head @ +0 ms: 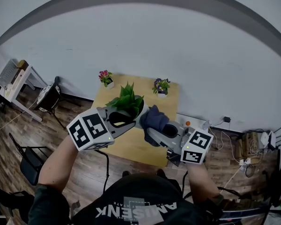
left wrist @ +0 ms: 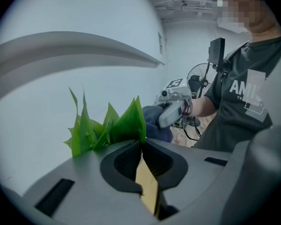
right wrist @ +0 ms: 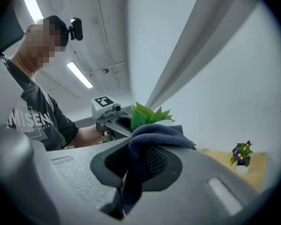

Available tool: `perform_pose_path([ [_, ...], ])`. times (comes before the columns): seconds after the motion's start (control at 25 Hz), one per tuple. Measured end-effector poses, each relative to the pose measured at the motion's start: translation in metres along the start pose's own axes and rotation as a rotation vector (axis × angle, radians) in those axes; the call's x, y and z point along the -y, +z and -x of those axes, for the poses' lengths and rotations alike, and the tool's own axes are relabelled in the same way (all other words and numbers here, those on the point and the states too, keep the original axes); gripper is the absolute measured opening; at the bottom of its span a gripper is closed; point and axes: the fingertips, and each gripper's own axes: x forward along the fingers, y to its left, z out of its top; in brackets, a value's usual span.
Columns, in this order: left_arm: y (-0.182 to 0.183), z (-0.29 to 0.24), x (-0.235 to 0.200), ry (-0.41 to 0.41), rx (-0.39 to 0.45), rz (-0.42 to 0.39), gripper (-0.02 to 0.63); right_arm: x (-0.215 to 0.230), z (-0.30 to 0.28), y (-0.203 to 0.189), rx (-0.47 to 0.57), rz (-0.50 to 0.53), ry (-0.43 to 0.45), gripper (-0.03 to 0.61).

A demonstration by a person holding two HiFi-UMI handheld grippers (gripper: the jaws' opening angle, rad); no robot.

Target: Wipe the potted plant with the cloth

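Navy cloth (head: 154, 118) is bulging over the tips of your right gripper (head: 152, 128). The right gripper view shows its jaws clamping down on a fold of the fabric, with the rest mounding up in front of them. Your left gripper (head: 118, 118) is pinching almost completely closed. A thin tan edge is sitting between its pads, and I am taking that to be the rim of the potted plant (head: 128, 100), though the left gripper view is not making this certain. You are holding the plant up over the wooden table (head: 131, 146), between the two grippers, with its green leaves fanning out just past the left jaws.

As for progress, you are in the middle of the wiping itself, and both pick-ups are looking finished. In the head view the cloth is pressing against the plant's right side, low down near the pot and the outer leaves. From the right gripper view the leaves are rising just behind the bundle. Nothing here is telling me which leaves you have already cleaned. The far and left leaves are sitting well clear of the cloth, so I am judging that most of the foliage is waiting for a pass. The two small flower pots (head: 106, 78) (head: 161, 86) at the table's back edge are playing no part.
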Motion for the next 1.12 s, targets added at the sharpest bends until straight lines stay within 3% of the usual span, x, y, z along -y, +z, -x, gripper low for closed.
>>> perform_pose_path([
  [0.36, 0.01, 0.023, 0.035, -0.012, 0.018, -0.049, 0.015, 0.047, 0.029, 0.033, 0.107, -0.07, 0.011, 0.044],
  [0.72, 0.032, 0.034, 0.045, 0.043, 0.037, -0.03, 0.015, 0.074, -0.012, 0.024, 0.07, -0.205, 0.213, 0.045],
  [1.12, 0.023, 0.033, 0.041, 0.122, -0.009, 0.047, 0.015, 0.067, -0.033, 0.013, 0.037, -0.29, 0.39, 0.044],
])
